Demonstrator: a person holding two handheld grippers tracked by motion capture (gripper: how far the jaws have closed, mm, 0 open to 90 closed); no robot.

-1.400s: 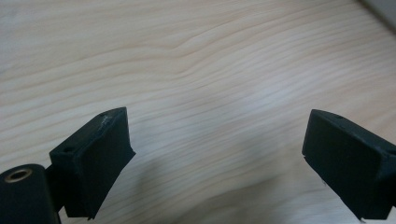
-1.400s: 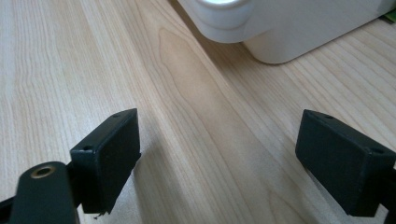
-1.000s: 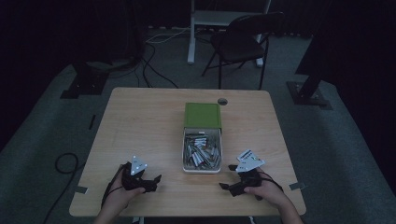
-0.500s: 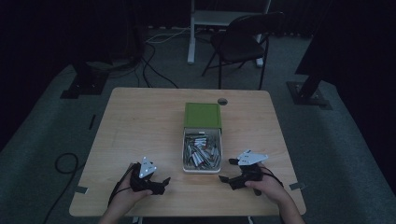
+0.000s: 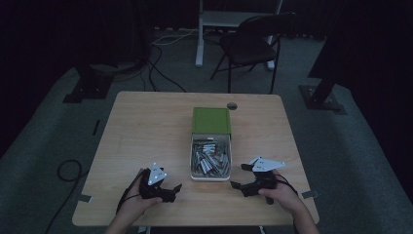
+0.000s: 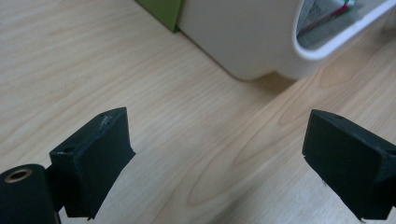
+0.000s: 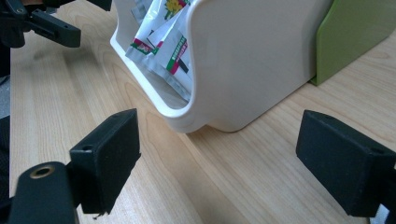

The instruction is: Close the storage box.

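The worktop (image 5: 146, 126) carries one thing that matters – a white bin (image 5: 210, 176) with a green lid (image 5: 211, 120) slid back over its far half, its long axis running straight away from the person. The near half stands uncovered and is heaped with small foil packets (image 5: 209, 158), white with red and green print.

Everything else is placed from that bin. The left gripper (image 5: 171, 191) rests on the wood just beside the bin's near left corner, jaws pointing across toward it. The right gripper (image 5: 239, 176) sits just beside the near right corner, likewise aimed inward, so the bin lies between the two, each gripper about equally close.

In the left gripper view the jaws are spread wide with nothing between them, and the bin's white wall (image 6: 238, 37) lies ahead and slightly right, a sliver of packets showing over the rim. In the right gripper view the jaws are also spread and empty; the bin's low scooped front (image 7: 187, 116) is straight ahead, packets (image 7: 161, 51) leaning just above the lip, the lid (image 7: 359, 32) off to the right.

Judging from this, the right gripper has the plainer line – the packets sit directly ahead over the dipped rim, so a short reach forward and up would meet them.
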